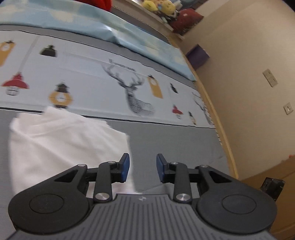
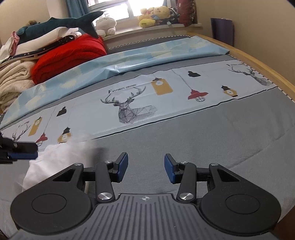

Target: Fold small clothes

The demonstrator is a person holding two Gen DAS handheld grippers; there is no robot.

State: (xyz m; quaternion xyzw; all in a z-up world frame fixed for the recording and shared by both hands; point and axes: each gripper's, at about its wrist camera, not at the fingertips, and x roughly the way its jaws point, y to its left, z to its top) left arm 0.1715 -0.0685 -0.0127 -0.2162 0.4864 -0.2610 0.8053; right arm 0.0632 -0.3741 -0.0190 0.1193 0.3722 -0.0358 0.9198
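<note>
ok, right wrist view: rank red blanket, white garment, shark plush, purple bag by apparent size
1. red blanket
2. white garment, close to the blanket; it is nearer the camera and partly hidden, so unsure
3. shark plush
4. purple bag

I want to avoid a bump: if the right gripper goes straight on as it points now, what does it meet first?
Probably the plain grey bed sheet: the open right gripper has only that ahead; the white garment lies left.

place: home bedroom | signs: bed point(image 2: 202, 133) — plush toys point(image 2: 154, 15) — folded blankets point(image 2: 68, 55)
</note>
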